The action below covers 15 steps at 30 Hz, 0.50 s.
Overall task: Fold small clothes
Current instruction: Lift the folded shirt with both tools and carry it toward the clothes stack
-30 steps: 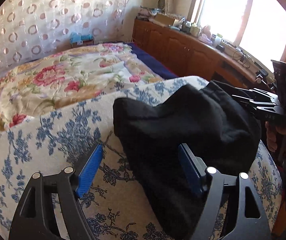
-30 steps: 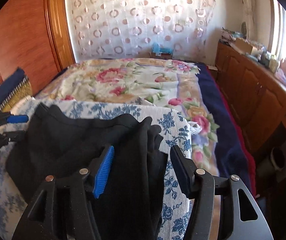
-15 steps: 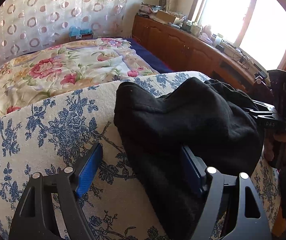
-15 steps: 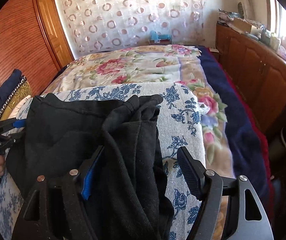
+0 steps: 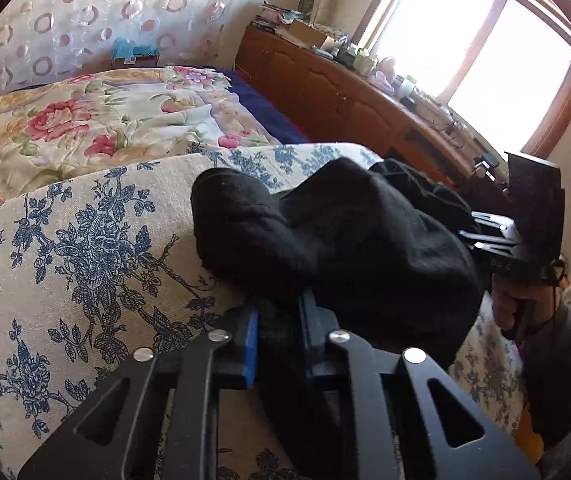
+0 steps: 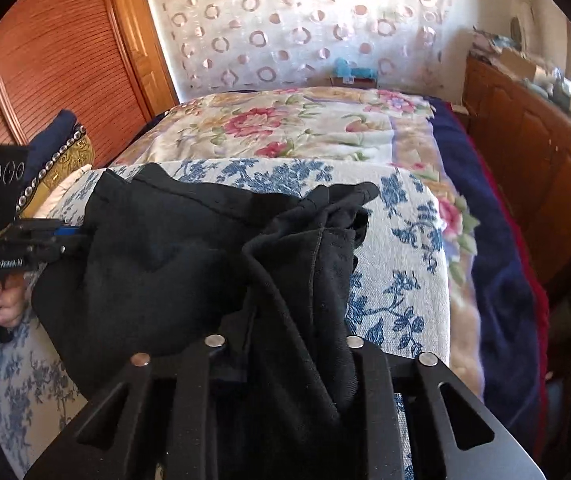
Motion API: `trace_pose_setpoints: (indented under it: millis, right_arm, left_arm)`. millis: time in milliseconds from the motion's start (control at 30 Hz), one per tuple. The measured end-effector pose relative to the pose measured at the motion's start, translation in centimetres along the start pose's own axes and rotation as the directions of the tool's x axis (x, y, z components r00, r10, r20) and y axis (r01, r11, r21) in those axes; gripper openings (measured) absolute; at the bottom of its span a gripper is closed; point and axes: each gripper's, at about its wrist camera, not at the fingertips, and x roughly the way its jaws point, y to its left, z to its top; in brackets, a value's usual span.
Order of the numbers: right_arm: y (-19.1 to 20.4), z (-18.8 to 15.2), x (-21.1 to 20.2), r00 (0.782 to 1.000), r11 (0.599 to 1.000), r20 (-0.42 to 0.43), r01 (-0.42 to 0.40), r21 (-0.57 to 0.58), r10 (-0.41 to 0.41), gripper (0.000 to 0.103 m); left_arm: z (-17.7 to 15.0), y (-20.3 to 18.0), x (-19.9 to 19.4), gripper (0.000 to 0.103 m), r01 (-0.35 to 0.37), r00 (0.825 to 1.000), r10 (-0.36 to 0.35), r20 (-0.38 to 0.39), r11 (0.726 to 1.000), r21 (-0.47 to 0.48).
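Note:
A black garment (image 5: 349,240) lies bunched on a white cloth with blue flowers (image 5: 85,248) spread over the near end of the bed. My left gripper (image 5: 277,332) is shut on the garment's near edge, which is pinched between its blue pads. In the right wrist view the same garment (image 6: 189,264) lies across the blue-flowered cloth (image 6: 405,248). My right gripper (image 6: 281,344) is shut on the garment's rumpled right side, and the fabric hides its pads. Each gripper shows in the other's view: the right (image 5: 497,240) and the left (image 6: 45,236).
A floral quilt (image 5: 105,120) covers the bed beyond the cloth, with a dark blue blanket (image 6: 497,280) along its right side. Wooden cabinets with clutter on top (image 5: 345,92) run under the window. A wooden wardrobe (image 6: 53,64) stands on the left.
Both grippers were open over the garment and have now shut on it, the left on its near edge and the right on its rumpled side. The garment looks a little more bunched up.

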Motion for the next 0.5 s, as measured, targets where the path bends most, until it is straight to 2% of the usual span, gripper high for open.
trace_pose_setpoints:
  millis: [300, 500]
  right_arm:
    - [1.3, -0.2, -3.4, 0.991, 0.999, 0.126, 0.039, -0.023, -0.035, 0.02]
    - [3.3, 0.0, -4.5, 0.987, 0.996, 0.157, 0.035, -0.081, -0.022, 0.02]
  left_arm:
    - [0.1, -2.8, -4.7, 0.012, -0.002, 0.995, -0.003, 0.099, 0.998, 0.056]
    - [-0.4, -3.1, -7.8, 0.012, -0.048, 0.989, 0.038, 0.144, 0.997, 0.067]
